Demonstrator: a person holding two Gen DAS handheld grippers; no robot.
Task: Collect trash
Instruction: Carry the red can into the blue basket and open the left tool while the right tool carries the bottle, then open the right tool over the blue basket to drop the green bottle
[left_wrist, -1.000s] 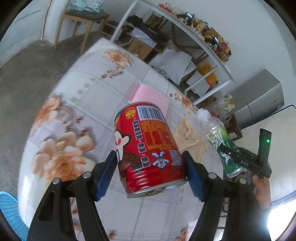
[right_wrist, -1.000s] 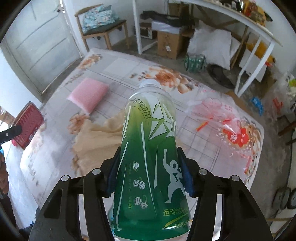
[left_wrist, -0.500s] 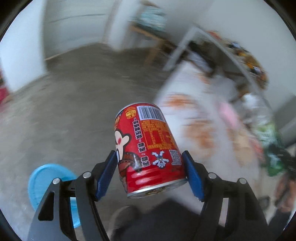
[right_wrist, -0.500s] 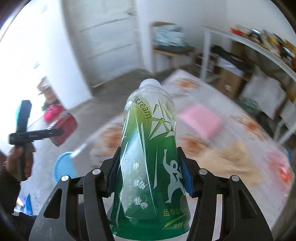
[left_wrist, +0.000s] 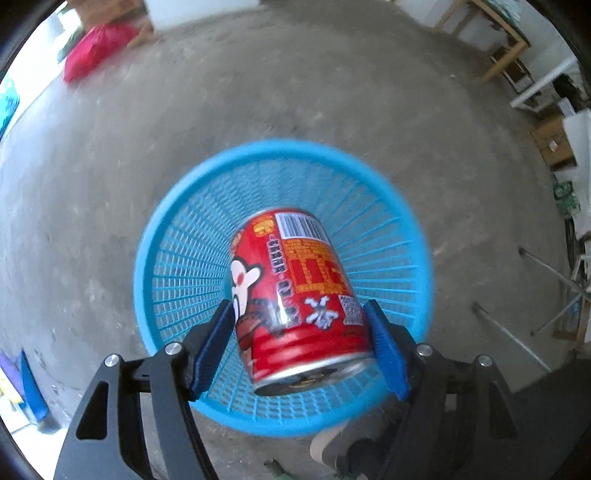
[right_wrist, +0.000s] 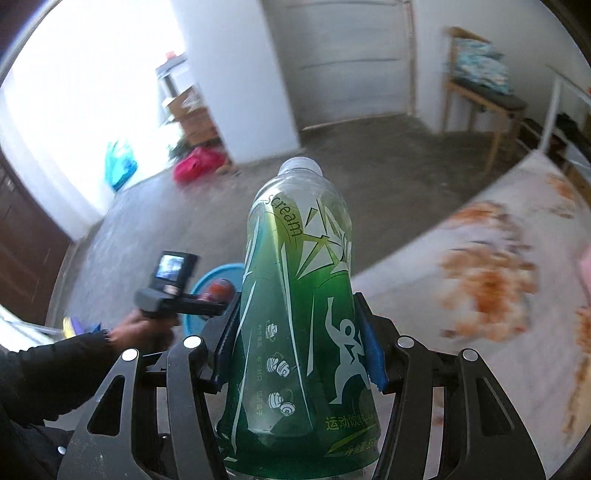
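The left gripper (left_wrist: 299, 343) is clamping a red drink can (left_wrist: 295, 295) directly above a blue mesh basket (left_wrist: 177, 258), the can hiding the basket's bottom. Only the right wrist view is showing the floral table (right_wrist: 480, 266), blurred, while the right gripper (right_wrist: 299, 347) is squeezing a green "scream" bottle (right_wrist: 299, 295), its base cut off.
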